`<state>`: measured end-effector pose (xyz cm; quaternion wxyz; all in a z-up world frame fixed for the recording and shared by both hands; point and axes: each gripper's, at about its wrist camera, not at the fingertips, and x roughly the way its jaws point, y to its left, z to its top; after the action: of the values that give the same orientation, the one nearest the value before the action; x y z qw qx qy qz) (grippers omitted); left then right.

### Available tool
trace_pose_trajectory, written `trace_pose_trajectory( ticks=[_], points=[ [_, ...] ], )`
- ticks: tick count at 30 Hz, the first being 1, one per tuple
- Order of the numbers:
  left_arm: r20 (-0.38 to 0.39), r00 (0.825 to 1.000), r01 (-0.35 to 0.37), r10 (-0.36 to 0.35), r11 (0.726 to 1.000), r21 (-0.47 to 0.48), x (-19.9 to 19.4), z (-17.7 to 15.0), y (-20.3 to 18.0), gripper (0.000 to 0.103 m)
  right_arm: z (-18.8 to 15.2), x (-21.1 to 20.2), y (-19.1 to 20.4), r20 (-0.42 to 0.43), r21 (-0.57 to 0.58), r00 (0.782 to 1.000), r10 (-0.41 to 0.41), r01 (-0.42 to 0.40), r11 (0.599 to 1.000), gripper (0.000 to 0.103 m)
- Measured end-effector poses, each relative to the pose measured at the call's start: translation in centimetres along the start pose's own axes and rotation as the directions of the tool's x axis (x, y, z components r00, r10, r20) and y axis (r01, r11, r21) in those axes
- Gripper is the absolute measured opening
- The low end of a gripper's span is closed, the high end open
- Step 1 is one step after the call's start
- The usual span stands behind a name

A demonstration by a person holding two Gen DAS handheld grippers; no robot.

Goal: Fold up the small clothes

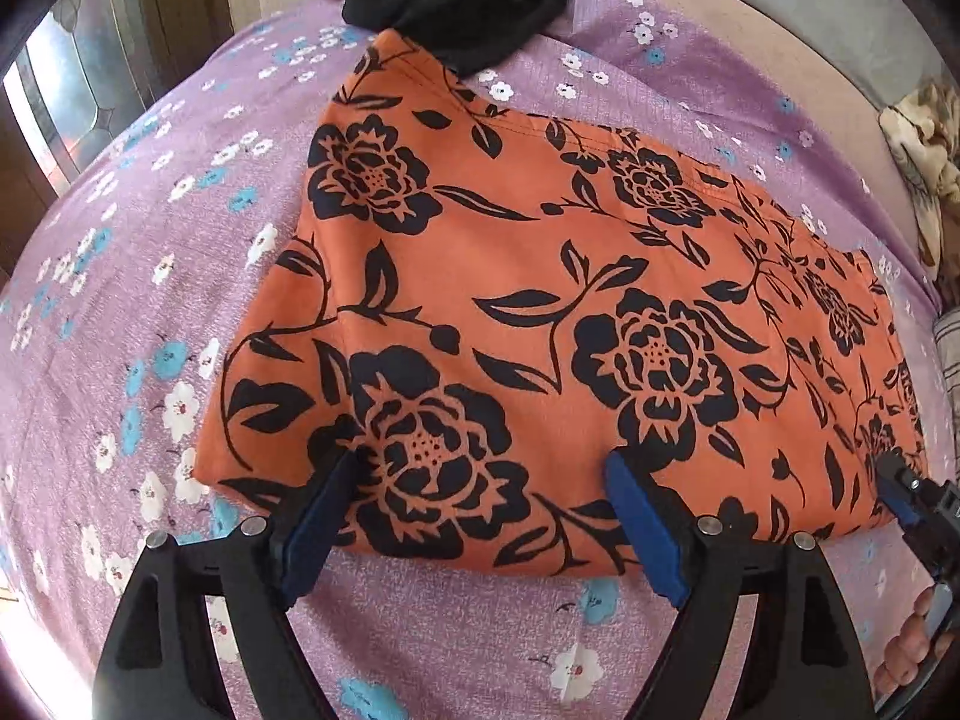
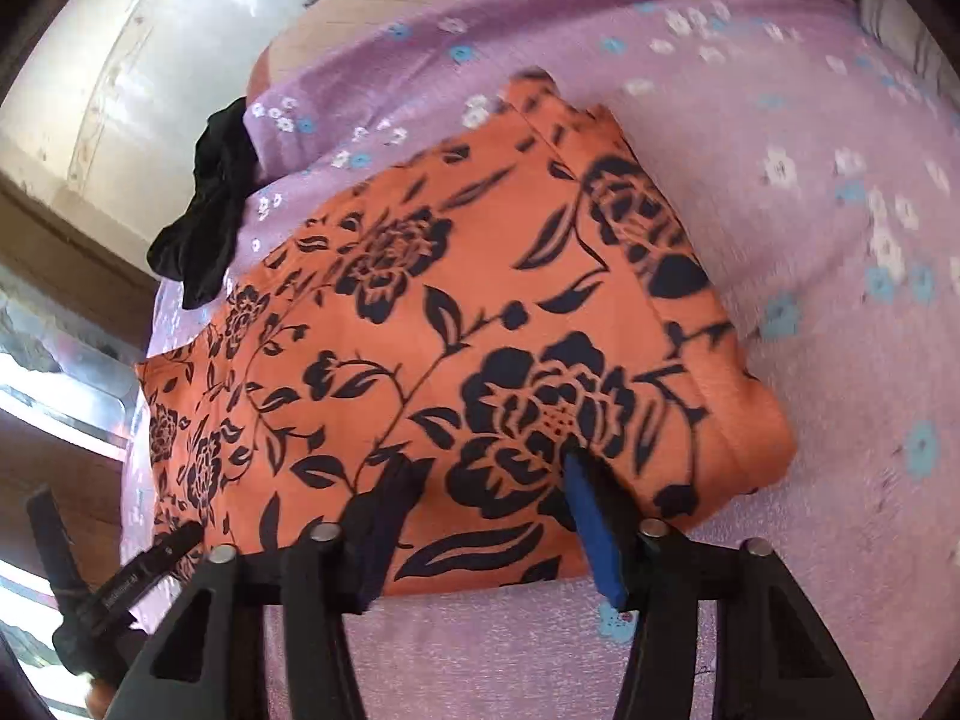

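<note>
An orange garment with black flower print (image 1: 540,276) lies folded flat on the purple flowered bedsheet (image 1: 120,276); it also shows in the right wrist view (image 2: 456,324). My left gripper (image 1: 480,474) is open, its blue-padded fingers resting over the garment's near edge at its left end. My right gripper (image 2: 486,474) is open over the near edge at the right end, and shows in the left wrist view (image 1: 900,480) at the far right. Neither holds cloth.
A black garment (image 1: 468,0) lies bunched at the far edge of the bed, touching the orange one; it also shows in the right wrist view (image 2: 210,198). A patterned cloth (image 1: 924,144) sits at the right. A window and wooden frame stand left.
</note>
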<state>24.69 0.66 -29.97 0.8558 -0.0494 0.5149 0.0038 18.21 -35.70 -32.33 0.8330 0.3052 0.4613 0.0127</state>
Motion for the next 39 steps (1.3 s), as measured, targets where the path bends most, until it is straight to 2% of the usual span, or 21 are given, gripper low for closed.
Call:
trace_pose_trajectory(
  ticks=[2, 4, 6, 8, 12, 15, 19, 22, 25, 27, 29, 32, 39],
  points=[
    [0.033, 0.999, -0.003, 0.002, 1.0, 0.01, -1.3, -1.0, 0.2, 0.085, 0.2, -0.8, 0.1, -0.02, -0.002, 1.0, 0.001, -0.001, 1.0, 0.046],
    [0.056, 0.998, 0.0, 0.001, 1.0, -0.017, -2.3, -2.4, 0.9, 0.085, 0.2, -2.0, 0.3, 0.014, -0.017, 1.0, 0.007, -0.007, 1.0, 0.046],
    [0.054, 0.998, 0.03, -0.027, 0.998, -0.061, -3.0, -3.5, 1.9, 0.085, 0.0, -3.5, 0.2, 0.05, -0.009, 0.999, 0.016, -0.015, 1.0, 0.047],
    [0.05, 0.997, 0.065, -0.06, 0.993, -0.1, -3.6, -4.4, 2.9, 0.085, -0.3, -4.8, -0.1, 0.06, 0.031, 0.997, 0.057, -0.059, 0.998, 0.048],
    [0.057, 0.992, 0.116, -0.111, 0.987, -0.115, -4.8, -6.0, 3.5, 0.085, -1.5, -7.4, -0.5, 0.107, 0.071, 0.988, 0.11, -0.117, 0.991, 0.06],
    [0.044, 0.985, 0.171, -0.167, 0.978, -0.121, -5.3, -6.9, 3.8, 0.085, -2.6, -8.4, -0.8, 0.097, 0.092, 0.987, 0.131, -0.14, 0.986, 0.065],
    [-0.009, 0.96, 0.276, -0.28, 0.951, -0.138, -4.7, -7.3, 3.7, 0.086, -3.8, -8.9, -1.9, 0.079, 0.148, 0.983, 0.163, -0.173, 0.974, 0.067],
    [-0.063, 0.939, 0.327, -0.339, 0.933, -0.148, -3.6, -7.4, 3.4, 0.086, -4.0, -8.6, -2.0, 0.061, 0.137, 0.988, 0.145, -0.152, 0.979, 0.068],
    [-0.066, 0.916, 0.377, -0.395, 0.906, -0.19, -3.2, -7.0, 3.9, 0.086, -4.0, -7.8, -2.5, 0.031, 0.136, 0.992, 0.123, -0.126, 0.983, 0.068],
    [-0.039, 0.918, 0.377, -0.394, 0.899, -0.222, -3.1, -6.4, 4.5, 0.086, -3.7, -7.3, -2.8, 0.024, 0.143, 0.993, 0.116, -0.118, 0.983, 0.068],
    [-0.015, 0.928, 0.357, -0.372, 0.9, -0.25, -2.7, -5.6, 5.0, 0.086, -3.4, -6.8, -2.9, 0.025, 0.145, 0.994, 0.109, -0.111, 0.983, 0.068],
    [-0.018, 0.94, 0.321, -0.34, 0.904, -0.283, -1.6, -4.7, 5.2, 0.087, -2.8, -5.6, -2.9, 0.015, 0.153, 0.994, 0.105, -0.106, 0.982, 0.069],
    [-0.02, 0.953, 0.292, -0.304, 0.932, -0.216, -1.0, -4.1, 3.9, 0.096, -2.3, -2.6, -1.8, -0.057, 0.133, 0.992, 0.109, -0.101, 0.986, 0.069]
  ],
)
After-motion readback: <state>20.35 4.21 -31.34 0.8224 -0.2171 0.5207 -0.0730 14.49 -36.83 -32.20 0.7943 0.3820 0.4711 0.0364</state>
